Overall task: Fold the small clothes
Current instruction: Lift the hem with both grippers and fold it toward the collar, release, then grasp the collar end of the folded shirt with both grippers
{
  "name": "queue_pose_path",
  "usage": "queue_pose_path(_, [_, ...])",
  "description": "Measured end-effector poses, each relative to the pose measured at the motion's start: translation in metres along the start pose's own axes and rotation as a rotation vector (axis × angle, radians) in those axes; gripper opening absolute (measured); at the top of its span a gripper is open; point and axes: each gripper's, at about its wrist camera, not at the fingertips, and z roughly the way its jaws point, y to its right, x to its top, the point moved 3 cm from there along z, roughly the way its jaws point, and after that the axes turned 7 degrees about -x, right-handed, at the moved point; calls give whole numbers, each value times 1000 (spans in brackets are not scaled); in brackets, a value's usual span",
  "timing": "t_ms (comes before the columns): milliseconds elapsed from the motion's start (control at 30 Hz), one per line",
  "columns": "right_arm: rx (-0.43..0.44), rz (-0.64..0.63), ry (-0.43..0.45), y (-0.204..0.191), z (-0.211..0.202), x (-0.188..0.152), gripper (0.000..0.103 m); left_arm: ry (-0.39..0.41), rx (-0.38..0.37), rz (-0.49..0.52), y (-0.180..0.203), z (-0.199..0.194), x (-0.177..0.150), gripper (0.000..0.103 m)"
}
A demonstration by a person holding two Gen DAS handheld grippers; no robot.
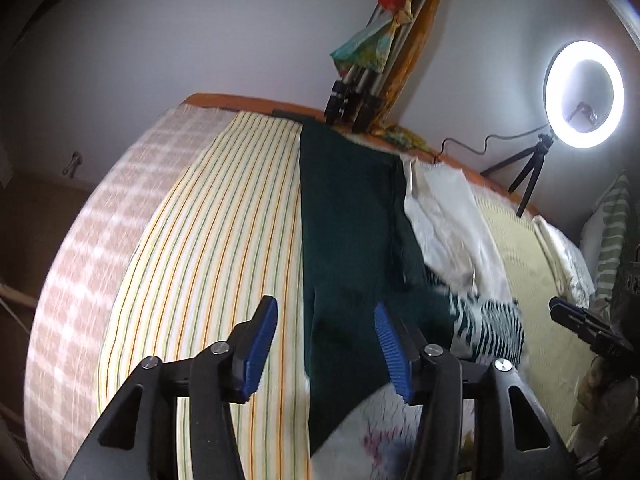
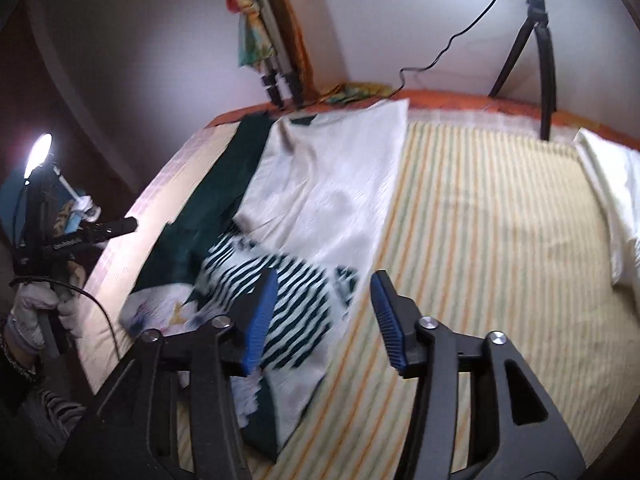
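Bed: a mattress under a sheet (image 1: 224, 216) striped in yellow, green and orange is seen; a pink checked side is shown at the left in the left wrist view.
Left hand-held gripper (image 1: 326, 348): held wide, nothing between the blue pads; it is poised above the near edge of the dark green cloth. In the right wrist view it is seen at the far left, gripped by a gloved hand (image 2: 36, 312).
Dark green cloth (image 1: 348, 216): laid flat in a long strip running from the near edge of the bed to the far edge, its left side straight.
Floral cloth (image 1: 384, 436): a white piece with purple marks, lying nearest, touching the green strip's near end.
Striped garment (image 2: 280, 300): white with dark green bands, crumpled, lying on the pale cloth and beside the green strip.
Pale cloth (image 2: 332, 184): cream-white, spread loosely with creases, right of the green strip, reaching to the far edge.
Right hand-held gripper (image 2: 324, 320): held wide, nothing gripped; it is poised over the right edge of the striped garment.
Far side: a folded tripod (image 1: 360, 92) leaning on the wall, and a lit ring light (image 1: 584, 92) on a small stand at the right.
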Motion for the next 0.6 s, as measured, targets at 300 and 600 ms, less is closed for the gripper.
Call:
queue_pose_path(300, [-44,-20,16,31,33,62,79,-13,-21,-7,-18,55,80,58])
queue_pose_path(600, [75,97,-59,63,105,119,67,-82,-20,-43,-46,134,130,58])
